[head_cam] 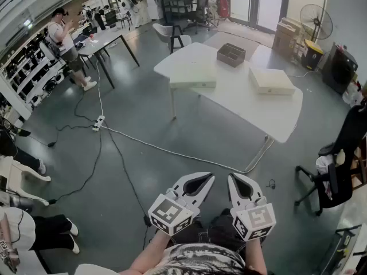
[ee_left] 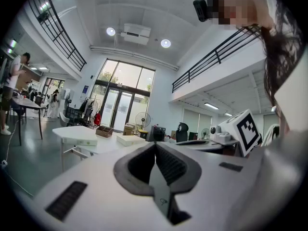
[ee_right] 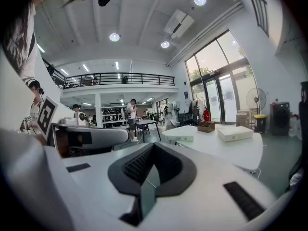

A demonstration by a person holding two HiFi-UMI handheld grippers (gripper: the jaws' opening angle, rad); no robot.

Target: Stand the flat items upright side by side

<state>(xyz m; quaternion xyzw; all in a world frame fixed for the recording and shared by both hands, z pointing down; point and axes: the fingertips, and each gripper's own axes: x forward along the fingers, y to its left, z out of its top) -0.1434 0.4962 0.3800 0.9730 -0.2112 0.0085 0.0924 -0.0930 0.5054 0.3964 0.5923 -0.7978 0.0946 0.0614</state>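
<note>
Two flat white boxes lie on the white table (head_cam: 275, 116), one at its left (head_cam: 192, 74) and one at its right (head_cam: 271, 80), with a brown divided organiser (head_cam: 231, 54) behind them. Both grippers are held low, close to the person's body and well short of the table. My left gripper (head_cam: 200, 181) is shut with nothing in it, and my right gripper (head_cam: 238, 181) beside it is also shut and empty. The left gripper view looks over its closed jaws toward the boxes (ee_left: 131, 139). The right gripper view shows both boxes (ee_right: 235, 133) (ee_right: 180, 138) and the organiser (ee_right: 206, 126).
A white cable (head_cam: 149, 145) and a power strip (head_cam: 98, 122) cross the grey floor between me and the table. A black office chair (head_cam: 338, 165) stands at the right, a fan (head_cam: 315, 22) at the far right. People and a dark table (head_cam: 106, 39) are at the left.
</note>
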